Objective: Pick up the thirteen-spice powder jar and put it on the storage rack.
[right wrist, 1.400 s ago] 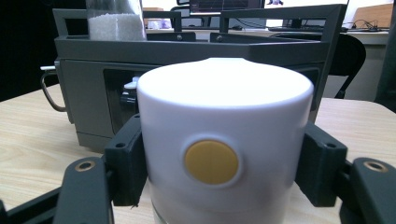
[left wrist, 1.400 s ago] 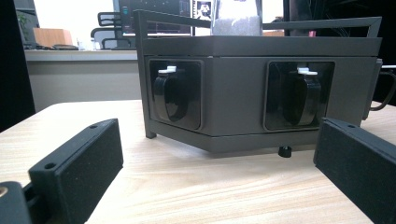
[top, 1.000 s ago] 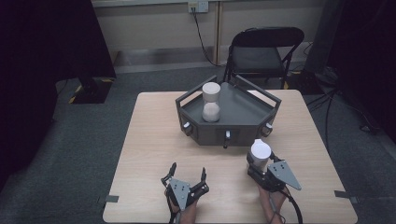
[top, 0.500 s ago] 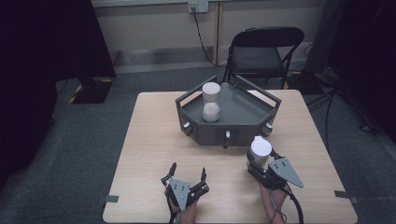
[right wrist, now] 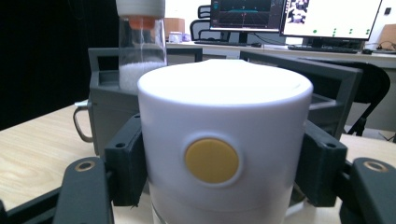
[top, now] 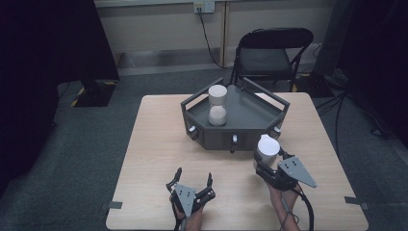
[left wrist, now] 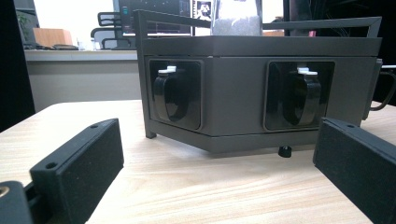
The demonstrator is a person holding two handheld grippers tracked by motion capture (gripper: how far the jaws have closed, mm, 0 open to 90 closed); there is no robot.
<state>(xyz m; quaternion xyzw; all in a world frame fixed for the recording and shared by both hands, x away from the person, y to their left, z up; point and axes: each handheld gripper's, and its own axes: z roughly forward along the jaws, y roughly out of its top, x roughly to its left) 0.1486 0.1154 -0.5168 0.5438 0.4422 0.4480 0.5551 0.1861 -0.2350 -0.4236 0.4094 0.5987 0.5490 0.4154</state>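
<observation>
Nothing is seen to have shifted since the earlier frame: both hand-held grippers are kept at the same spots on the counter (top: 154,144). A white cylindrical container (top: 267,148), marked with a yellow round dot (right wrist: 211,160) on its side, is clamped upright between the jaws of the right hand-held gripper (top: 269,166) near the counter's front right, just in front of a dark grey angular tray (top: 255,115). The container's sides are pressed by the black pads (right wrist: 125,168) in the right gripper view. An hourglass-shaped white timer (top: 217,105) is seen standing upright on the tray's left part, white grains being visible in its clear lower bulb (right wrist: 141,51). The left hand-held gripper (top: 193,180) is held at the counter's front edge with its jaws spread wide and nothing between them. Two black loop handles (left wrist: 170,95) are shown set in recesses of the tray's front wall in the left gripper view. A black folding chair (top: 272,53) is placed behind the counter.
</observation>
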